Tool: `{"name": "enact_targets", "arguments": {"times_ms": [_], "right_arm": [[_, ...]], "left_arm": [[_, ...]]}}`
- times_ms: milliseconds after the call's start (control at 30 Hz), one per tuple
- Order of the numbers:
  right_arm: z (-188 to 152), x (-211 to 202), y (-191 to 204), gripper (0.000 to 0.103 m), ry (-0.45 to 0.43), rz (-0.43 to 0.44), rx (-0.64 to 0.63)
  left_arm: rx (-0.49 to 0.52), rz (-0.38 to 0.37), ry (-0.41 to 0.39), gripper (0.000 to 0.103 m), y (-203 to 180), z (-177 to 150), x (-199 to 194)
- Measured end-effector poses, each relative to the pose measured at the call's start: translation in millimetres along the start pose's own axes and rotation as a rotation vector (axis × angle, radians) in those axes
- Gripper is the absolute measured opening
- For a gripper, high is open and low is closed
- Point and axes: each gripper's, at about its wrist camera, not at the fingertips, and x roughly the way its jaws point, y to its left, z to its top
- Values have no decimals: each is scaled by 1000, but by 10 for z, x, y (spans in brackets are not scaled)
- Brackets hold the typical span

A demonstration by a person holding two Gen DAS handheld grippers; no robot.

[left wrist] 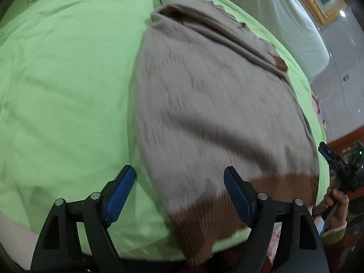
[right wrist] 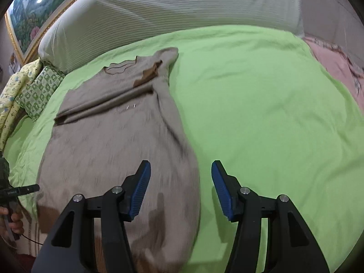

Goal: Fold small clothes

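The beige sweater [right wrist: 118,136] lies lengthwise on the green bed [right wrist: 261,113], sleeves already folded across its chest; folding the body, I judge, is left; the left gripper [left wrist: 179,195] and right gripper [right wrist: 180,190] both hover wide apart over its brown hem, holding nothing.

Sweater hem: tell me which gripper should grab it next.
Left, probably. The left gripper is open right over the sweater's brown hem; the right gripper straddles its side edge, half over the green sheet.
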Motion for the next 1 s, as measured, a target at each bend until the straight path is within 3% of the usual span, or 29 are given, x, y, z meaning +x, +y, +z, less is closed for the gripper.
{"name": "enact_targets", "arguments": {"times_ms": [200, 367, 600, 667, 733, 767, 833, 900, 933, 1000], "right_arm": [[-456, -165, -26, 57, 20, 10, 45], [-732, -241, -80, 57, 25, 36, 86], [-817, -260, -97, 57, 11, 88, 125], [-807, -233, -77, 57, 16, 96, 128], [-797, -195, -50, 57, 27, 103, 121], [-793, -181, -26, 57, 30, 105, 111], [-799, -158, 31, 56, 37, 116, 83], [-824, -151, 91, 35, 38, 120, 50], [-833, -149, 96, 12, 42, 117, 45], [-853, -200, 41, 10, 26, 148, 74]], "left_arm": [[55, 6, -14, 82, -128, -350, -26], [44, -37, -16, 82, -130, -385, 10], [67, -64, 22, 79, -232, -339, 82], [84, -70, 30, 68, -295, -331, 110], [90, -110, 40, 33, -321, -319, 130], [80, -150, 64, 10, -308, -318, 176], [57, -173, 69, 11, -262, -326, 216], [66, -189, 47, 10, -250, -337, 161], [72, -198, 24, 10, -245, -336, 92], [70, -245, -32, 10, -186, -331, -117]]}}
